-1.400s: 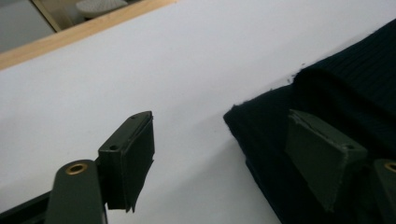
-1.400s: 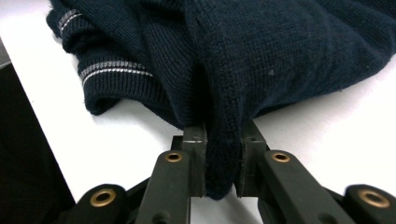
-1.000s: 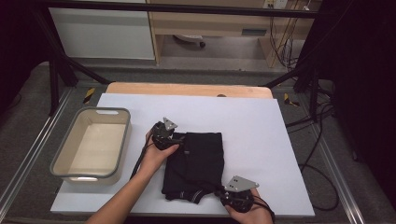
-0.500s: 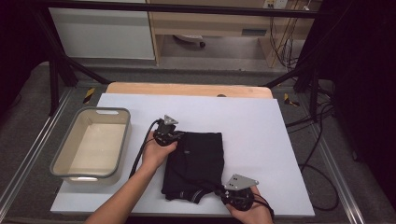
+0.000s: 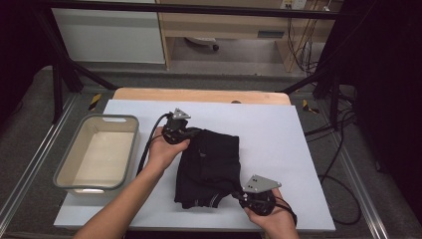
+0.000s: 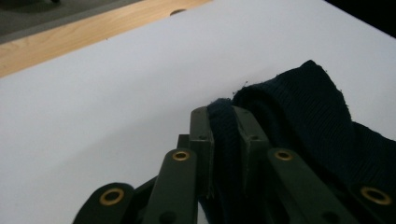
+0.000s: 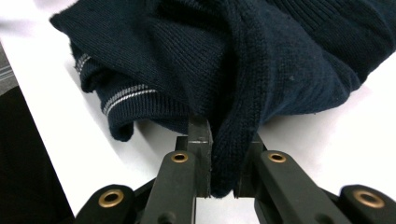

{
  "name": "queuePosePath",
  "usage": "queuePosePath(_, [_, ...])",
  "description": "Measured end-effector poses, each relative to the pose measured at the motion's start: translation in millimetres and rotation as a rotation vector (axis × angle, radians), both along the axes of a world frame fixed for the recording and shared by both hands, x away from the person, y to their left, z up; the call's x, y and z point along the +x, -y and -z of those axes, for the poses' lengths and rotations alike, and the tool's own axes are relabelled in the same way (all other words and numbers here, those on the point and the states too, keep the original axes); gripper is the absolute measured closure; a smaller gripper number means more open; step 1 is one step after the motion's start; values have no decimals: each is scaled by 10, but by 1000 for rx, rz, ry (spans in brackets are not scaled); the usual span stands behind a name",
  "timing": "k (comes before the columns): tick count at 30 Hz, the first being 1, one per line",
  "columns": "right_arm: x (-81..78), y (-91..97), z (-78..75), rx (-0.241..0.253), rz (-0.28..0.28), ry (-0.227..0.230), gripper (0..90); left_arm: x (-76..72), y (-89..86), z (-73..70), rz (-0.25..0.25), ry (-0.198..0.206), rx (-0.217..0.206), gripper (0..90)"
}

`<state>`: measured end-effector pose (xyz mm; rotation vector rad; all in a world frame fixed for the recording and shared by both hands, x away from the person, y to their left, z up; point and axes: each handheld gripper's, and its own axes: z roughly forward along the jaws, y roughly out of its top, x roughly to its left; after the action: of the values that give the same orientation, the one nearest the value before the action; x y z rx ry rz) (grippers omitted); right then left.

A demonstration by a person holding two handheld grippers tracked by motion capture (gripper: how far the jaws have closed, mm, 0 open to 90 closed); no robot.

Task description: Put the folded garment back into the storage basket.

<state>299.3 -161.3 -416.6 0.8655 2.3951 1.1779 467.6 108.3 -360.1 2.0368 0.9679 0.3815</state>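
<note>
The worktop [image 5: 278, 129] carries my folded dark sweater [image 5: 211, 167] near the middle of its near half, reaching almost to the near edge. A grey tub [image 5: 64, 174] sits at the worktop's left edge, apart from the sweater. My left claw [image 5: 185, 133] has just been closing and now pinches the sweater's far left corner, a fold of knit between its jaws. My right claw [image 5: 242, 195] is clamped on the sweater's near right corner, beside the striped hem [image 7: 123, 95].
</note>
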Motion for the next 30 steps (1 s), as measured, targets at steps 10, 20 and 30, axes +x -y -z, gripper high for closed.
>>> queuePosePath(10, [110,-67,-291,-7,-48,10,814,-3,-21,-345,-4,30,2,789])
queuePosePath(20, [205,-168,-402,13,-79,-19,814,-22,-121,-499,-5,44,0,790])
queuePosePath(30, [257,-306,-446,9,-113,-30,814,-63,-218,-586,-12,54,-18,792])
